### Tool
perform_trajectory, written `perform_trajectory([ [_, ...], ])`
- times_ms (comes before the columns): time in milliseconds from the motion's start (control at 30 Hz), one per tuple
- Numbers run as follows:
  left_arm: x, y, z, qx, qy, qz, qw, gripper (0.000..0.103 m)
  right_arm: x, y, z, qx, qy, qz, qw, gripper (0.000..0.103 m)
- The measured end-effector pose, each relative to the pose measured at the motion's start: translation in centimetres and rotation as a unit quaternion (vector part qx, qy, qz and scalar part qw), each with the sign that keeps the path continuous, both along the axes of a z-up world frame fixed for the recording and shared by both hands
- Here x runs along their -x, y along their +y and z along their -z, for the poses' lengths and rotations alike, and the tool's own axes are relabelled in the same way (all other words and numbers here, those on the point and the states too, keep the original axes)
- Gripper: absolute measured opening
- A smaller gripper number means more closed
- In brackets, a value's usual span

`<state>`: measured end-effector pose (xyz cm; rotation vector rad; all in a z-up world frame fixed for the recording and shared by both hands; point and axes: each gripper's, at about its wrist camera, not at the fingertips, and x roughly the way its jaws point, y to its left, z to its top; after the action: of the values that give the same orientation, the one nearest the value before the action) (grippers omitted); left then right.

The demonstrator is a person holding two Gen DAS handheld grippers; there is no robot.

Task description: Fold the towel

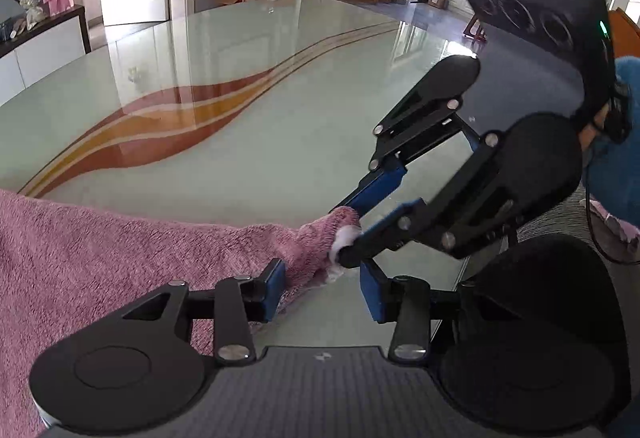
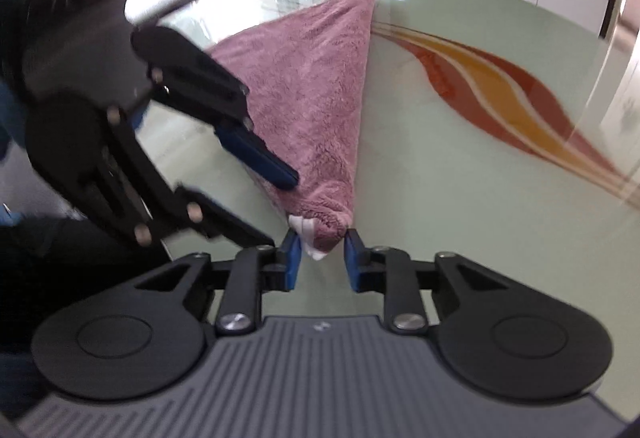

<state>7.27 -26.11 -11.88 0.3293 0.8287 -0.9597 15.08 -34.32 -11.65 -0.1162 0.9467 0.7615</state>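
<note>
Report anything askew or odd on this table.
The pink towel isn't lying square: it tapers into a bunched corner with a white tag sticking out, between the open right tongs. The left tongs are open beside the same corner. No spills or damage visible.

towel (image 2: 316, 85) pink | table (image 1: 304, 141) pale green, orange-red wavy stripes | gripper pads (image 2: 291, 262) blue

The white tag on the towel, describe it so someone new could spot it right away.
Start at the glass table with its orange swirl, where a pink towel lies. Follow the towel to its bunched corner between the two grippers. The tag pokes out there, the only white bit.
</note>
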Motion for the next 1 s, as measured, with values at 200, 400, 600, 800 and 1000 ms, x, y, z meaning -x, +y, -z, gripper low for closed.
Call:
perform_trajectory([
  [200, 2.3, -1.4, 0.3, -0.017, -0.061, 0.007, 0.9979, 0.059, -0.7, -1.1, -0.2, -0.043, 0.032, 0.032, 0.998, 0.021],
  [400, 4.7, -3.0, 1.2, -0.036, -0.125, -0.022, 0.9913, 0.056, -1.2, -1.2, -0.2, -0.072, 0.051, 0.046, 0.995, 0.021],
  [600, 4.8, -3.5, 2.0, -0.044, -0.147, -0.077, 0.9851, 0.032, -1.3, -2.0, -0.1, -0.093, 0.066, 0.069, 0.991, 0.021],
  [800, 4.9, -3.8, 1.7, -0.046, -0.135, -0.079, 0.9867, 0.016, -1.3, -4.1, -1.2, -0.115, 0.045, 0.103, 0.987, 0.033],
  [1000, 5.2, -0.3, 0.4, -0.032, -0.061, -0.03, 0.9972, 0.015, -1.7, -4.8, -1.8, -0.099, 0.013, 0.146, 0.984, 0.033],
])
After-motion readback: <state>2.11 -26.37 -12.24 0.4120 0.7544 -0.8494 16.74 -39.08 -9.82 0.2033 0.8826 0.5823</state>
